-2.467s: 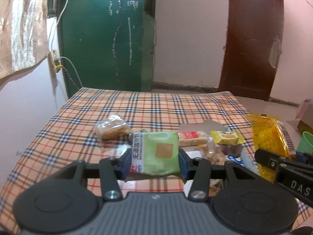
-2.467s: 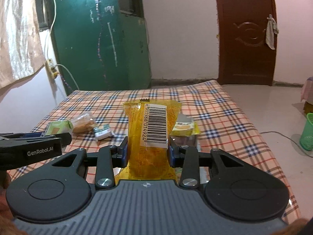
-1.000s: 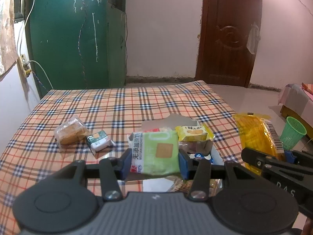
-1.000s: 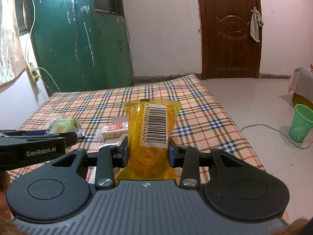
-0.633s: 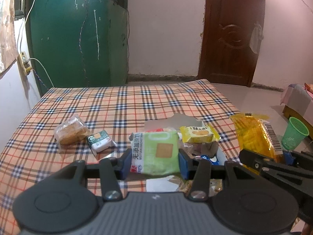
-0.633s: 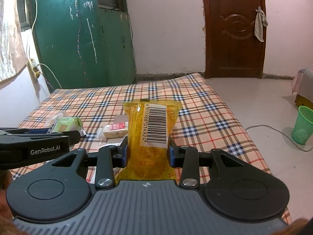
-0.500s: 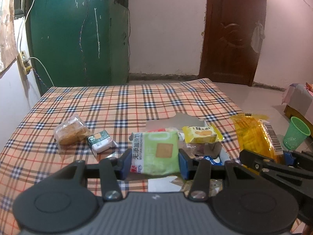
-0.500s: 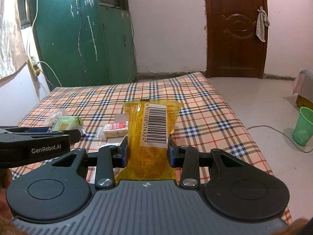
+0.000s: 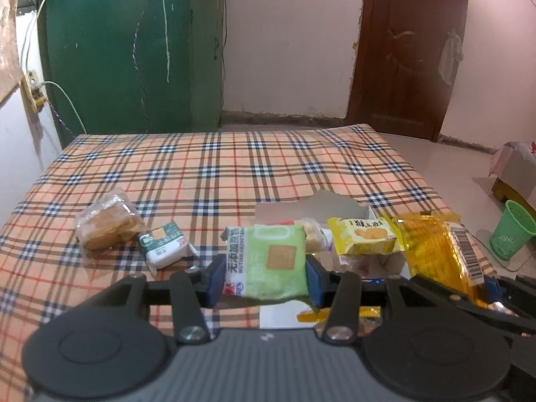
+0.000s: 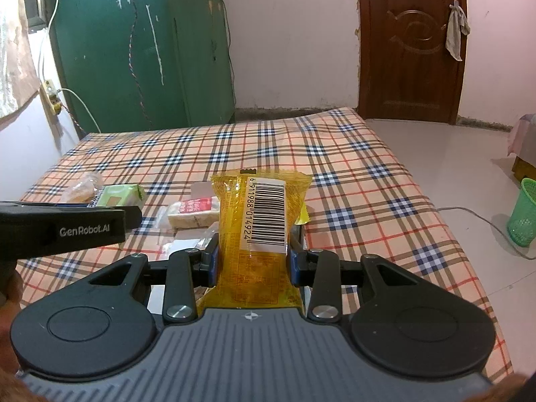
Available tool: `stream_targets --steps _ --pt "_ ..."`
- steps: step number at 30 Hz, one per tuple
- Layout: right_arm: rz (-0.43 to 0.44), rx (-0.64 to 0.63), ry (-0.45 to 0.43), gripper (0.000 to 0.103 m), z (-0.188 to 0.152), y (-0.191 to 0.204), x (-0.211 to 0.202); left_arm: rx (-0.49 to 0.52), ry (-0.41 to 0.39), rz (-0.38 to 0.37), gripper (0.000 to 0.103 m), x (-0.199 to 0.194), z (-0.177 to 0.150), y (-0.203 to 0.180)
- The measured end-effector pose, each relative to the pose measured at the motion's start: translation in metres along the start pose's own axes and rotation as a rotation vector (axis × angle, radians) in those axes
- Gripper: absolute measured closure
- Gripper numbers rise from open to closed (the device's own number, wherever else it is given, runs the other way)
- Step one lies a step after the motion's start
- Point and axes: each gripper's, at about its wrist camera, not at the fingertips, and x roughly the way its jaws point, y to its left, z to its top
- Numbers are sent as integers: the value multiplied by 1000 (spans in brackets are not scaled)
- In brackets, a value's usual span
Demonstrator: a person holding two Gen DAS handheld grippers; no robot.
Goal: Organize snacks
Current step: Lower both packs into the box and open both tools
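We are clamping the green snack packet (image 9: pixel 268 261) in our left gripper (image 9: pixel 264 279) and the yellow barcoded packet (image 10: pixel 259 234) in our right gripper (image 10: pixel 254 264), both above the plaid cloth (image 9: pixel 234 164), near the cardboard box (image 9: pixel 284 209).

We note the open white cardboard box (image 9: pixel 365 212) largely hidden behind snack packets; the green plastic wastebasket (image 10: pixel 523 217) is cut off by the frame edge.

Light green packet (image 9: pixel 268 261) centre frame, translucent yellow wrapper (image 10: pixel 261 234) with black-and-white barcode, orange-navy plaid cloth (image 9: pixel 234 167) beneath, green door (image 9: pixel 127 47) upper left.
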Motion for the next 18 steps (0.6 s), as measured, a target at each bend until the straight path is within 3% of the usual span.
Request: stream_targets --steps 9,12,13,16,18 --pt "-25 11 27 58 2 -12 31 3 37 -33 56 32 1 -4" --pt "-30 7 42 46 -2 -14 39 -2 70 -61 55 41 -5 0" --pt "-40 2 42 38 -4 -14 41 -6 82 -70 54 44 -8 1" --pt "-43 7 36 34 -5 -14 44 -42 106 -105 34 50 -15 9" --pt "-48 9 26 34 -6 -13 42 -53 111 -115 34 50 -18 13"
